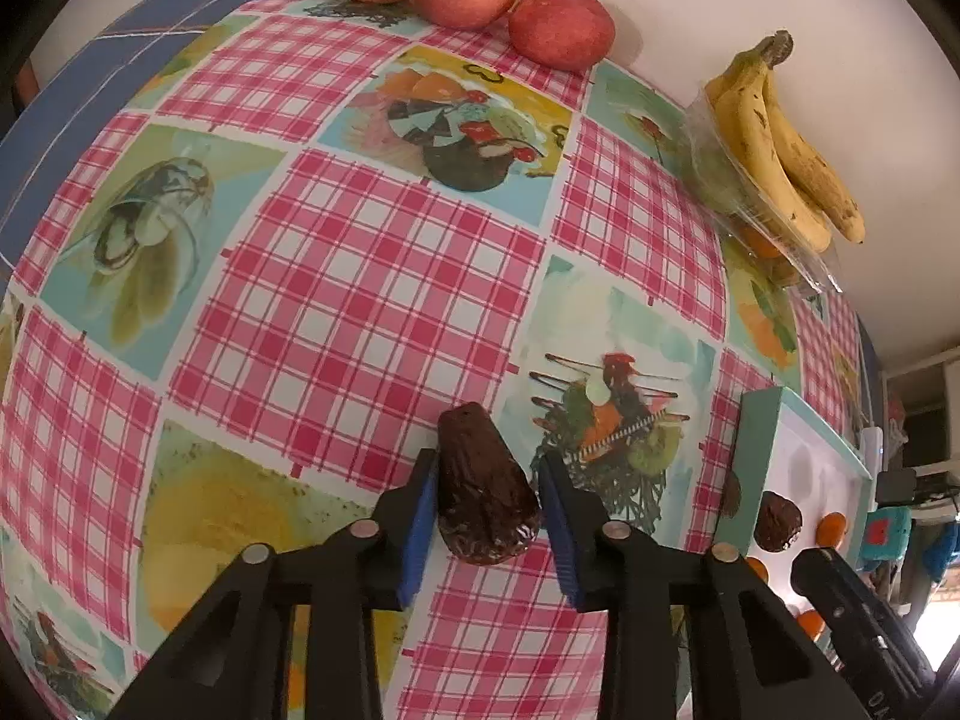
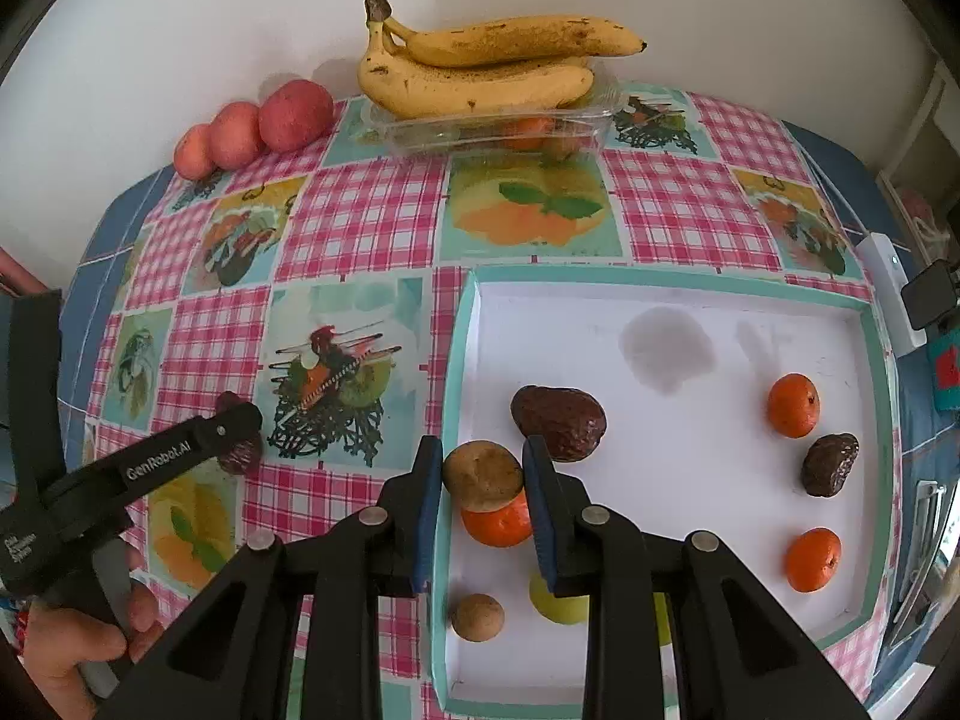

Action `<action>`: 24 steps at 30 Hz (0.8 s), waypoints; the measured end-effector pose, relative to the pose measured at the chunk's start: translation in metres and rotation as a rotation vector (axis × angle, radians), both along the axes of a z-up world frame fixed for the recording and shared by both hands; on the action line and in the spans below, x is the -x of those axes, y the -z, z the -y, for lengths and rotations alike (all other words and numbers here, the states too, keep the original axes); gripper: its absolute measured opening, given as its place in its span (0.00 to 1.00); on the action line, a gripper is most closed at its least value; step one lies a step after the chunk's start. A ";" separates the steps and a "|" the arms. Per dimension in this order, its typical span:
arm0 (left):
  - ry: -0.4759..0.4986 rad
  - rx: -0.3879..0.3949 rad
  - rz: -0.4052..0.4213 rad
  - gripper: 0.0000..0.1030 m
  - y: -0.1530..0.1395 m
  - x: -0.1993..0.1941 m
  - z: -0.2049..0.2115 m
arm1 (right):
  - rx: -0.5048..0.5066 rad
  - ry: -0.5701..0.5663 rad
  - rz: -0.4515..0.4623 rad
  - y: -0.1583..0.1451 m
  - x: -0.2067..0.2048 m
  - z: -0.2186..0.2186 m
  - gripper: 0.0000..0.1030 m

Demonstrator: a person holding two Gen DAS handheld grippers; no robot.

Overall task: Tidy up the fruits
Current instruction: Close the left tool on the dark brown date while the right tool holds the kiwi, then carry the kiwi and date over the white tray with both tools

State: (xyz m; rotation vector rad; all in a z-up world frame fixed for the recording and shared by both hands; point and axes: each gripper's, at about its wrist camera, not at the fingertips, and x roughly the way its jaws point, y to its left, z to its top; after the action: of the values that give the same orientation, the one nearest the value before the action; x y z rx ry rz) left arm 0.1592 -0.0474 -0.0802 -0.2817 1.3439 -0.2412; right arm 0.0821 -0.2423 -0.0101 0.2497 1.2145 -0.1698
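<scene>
Both grippers have fruit right now: the left gripper [image 1: 487, 501] is clenched on a dark wrinkly avocado [image 1: 483, 495] above the checkered tablecloth [image 1: 360, 276], and the right gripper [image 2: 483, 483] is pinching a small brown kiwi [image 2: 482, 475] over the near-left part of the white tray [image 2: 672, 300]. Biggest risk I see is the kiwi. It's round and only caught at its sides, so a quick tilt could pop it out onto the tangerine [image 2: 498, 521] right under it and send both rolling into the second avocado [image 2: 558, 422]. The left avocado looks soft, so squeezing harder might bruise it. The bananas [image 2: 480, 69] sit on a clear plastic box [image 2: 492, 129] by the wall, next to three apples [image 2: 255, 129]. Hard to tell what's inside that box beyond something orange, and the green fruit [image 2: 555, 606] in the tray is mostly hidden behind the right gripper's finger.
</scene>
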 end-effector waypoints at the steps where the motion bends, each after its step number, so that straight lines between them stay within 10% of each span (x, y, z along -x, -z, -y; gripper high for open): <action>1: 0.001 -0.003 0.001 0.34 -0.001 0.000 0.001 | -0.003 0.001 0.003 -0.001 0.001 0.001 0.28; 24: -0.008 0.046 0.183 0.33 -0.090 0.029 0.006 | -0.067 0.146 0.130 -0.051 0.037 0.071 0.28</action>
State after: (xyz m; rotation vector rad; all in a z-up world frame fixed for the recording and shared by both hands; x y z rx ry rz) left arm 0.1304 -0.0533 0.0094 -0.2967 1.1571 -0.2849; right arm 0.0454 -0.3130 0.0405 0.4030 1.0739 -0.2362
